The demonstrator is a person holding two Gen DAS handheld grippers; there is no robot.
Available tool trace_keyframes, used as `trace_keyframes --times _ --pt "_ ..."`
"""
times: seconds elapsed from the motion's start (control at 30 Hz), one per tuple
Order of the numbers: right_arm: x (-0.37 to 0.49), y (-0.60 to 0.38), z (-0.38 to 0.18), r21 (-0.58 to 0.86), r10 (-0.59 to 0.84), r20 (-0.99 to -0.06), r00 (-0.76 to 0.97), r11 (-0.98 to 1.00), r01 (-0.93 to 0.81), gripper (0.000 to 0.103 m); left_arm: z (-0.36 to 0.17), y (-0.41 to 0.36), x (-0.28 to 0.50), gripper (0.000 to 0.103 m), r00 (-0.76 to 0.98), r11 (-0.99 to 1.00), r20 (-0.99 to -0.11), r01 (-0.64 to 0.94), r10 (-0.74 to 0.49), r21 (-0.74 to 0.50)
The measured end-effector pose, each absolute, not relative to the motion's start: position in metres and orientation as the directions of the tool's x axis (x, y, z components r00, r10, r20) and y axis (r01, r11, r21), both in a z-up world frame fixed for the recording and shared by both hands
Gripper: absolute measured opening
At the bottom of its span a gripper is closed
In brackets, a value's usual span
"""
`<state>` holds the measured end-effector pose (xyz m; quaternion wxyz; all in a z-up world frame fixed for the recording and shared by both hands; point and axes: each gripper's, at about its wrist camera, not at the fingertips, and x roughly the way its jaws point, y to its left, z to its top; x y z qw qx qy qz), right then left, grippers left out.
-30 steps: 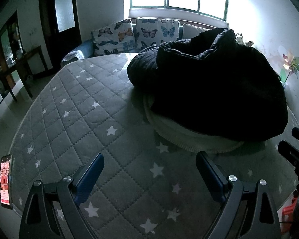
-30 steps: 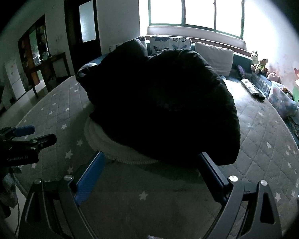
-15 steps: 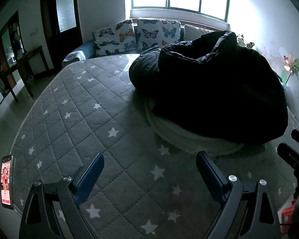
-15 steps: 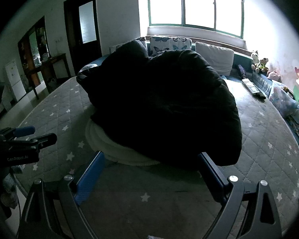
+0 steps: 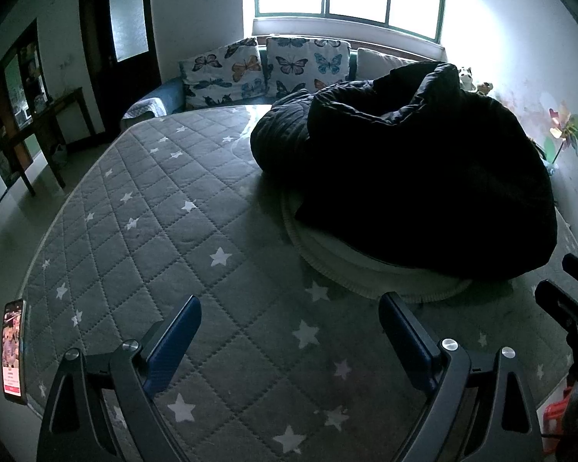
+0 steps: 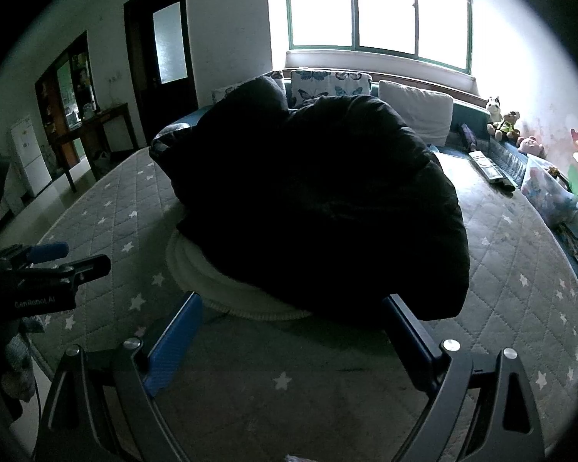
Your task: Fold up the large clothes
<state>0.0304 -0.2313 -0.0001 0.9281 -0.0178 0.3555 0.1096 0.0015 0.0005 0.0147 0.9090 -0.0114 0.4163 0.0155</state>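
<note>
Left wrist view: left hand-held gripper (image 5: 289, 331) held spread, empty, over bed (image 5: 142, 208). Black coat (image 5: 416, 169) seen heaped on white garment (image 5: 327, 246), unfolded.

Right wrist view: right hand-held gripper (image 6: 291, 327) spread, empty, just short of coat (image 6: 320, 200). Folding judged not begun.

A: Clear passage?
B: Bare quilted mattress (image 5: 165, 208), left half, and a strip before the left claw (image 5: 289, 323), spread wide.
A: Obstructions?
B: Black padded coat (image 5: 424, 169) heaped on a white garment (image 5: 327, 246), right of centre; phone (image 5: 13, 350) at the near-left edge; cushions (image 5: 266, 67) behind.
</note>
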Motion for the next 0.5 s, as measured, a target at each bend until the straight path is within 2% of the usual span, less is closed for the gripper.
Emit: trace_keyframes --times 0.5 --pt "0.0302 -0.2283 -0.0016 0.042 0.188 -0.666 0.722 0.976 -0.215 0.101 0.0208 0.0054 0.0030 0.099 0.656 0.999 -0.754 -0.038 0.021 -0.006"
